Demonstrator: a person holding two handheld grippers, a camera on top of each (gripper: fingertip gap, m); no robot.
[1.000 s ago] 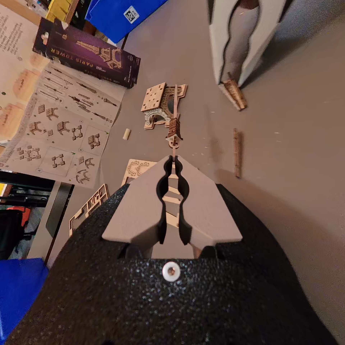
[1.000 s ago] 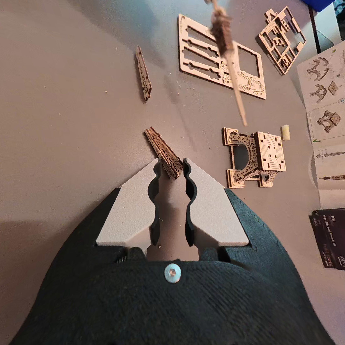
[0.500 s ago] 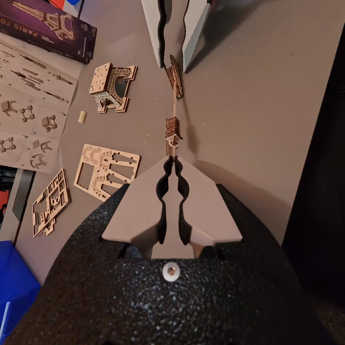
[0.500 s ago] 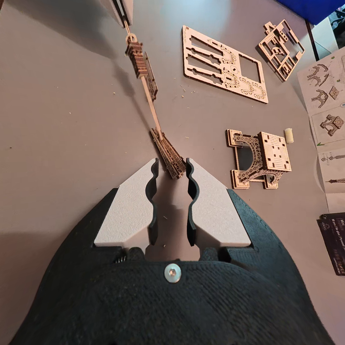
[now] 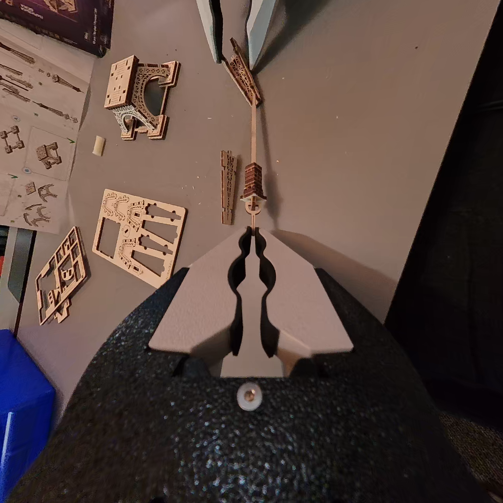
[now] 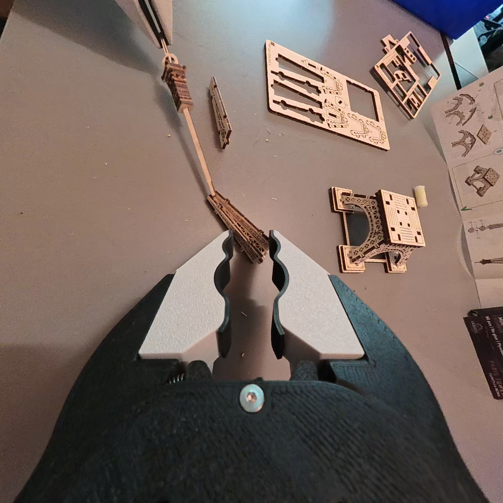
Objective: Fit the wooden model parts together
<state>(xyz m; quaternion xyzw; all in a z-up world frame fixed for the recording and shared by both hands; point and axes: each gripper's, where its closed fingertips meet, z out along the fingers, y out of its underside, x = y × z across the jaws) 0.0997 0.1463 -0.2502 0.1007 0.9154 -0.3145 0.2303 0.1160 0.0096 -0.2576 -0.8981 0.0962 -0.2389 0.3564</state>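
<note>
On the bench [image 6: 81, 190], the lattice tower section [image 6: 239, 231] lies at 12 o'clock between the right gripper [image 6: 251, 236]'s parted fingers. The left gripper [image 5: 253, 231] pinches the thin spire [image 5: 254, 174], its tip touching that section. Both look light and brittle; grip the section's stiff flanks.

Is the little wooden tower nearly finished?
Partly. The arched wooden tower base is built. The left hand-held gripper pinches the thin wooden spire, its tip at the tapered lattice section between the right hand-held gripper's open fingers. Joining these and the loose lattice strip remains.
</note>
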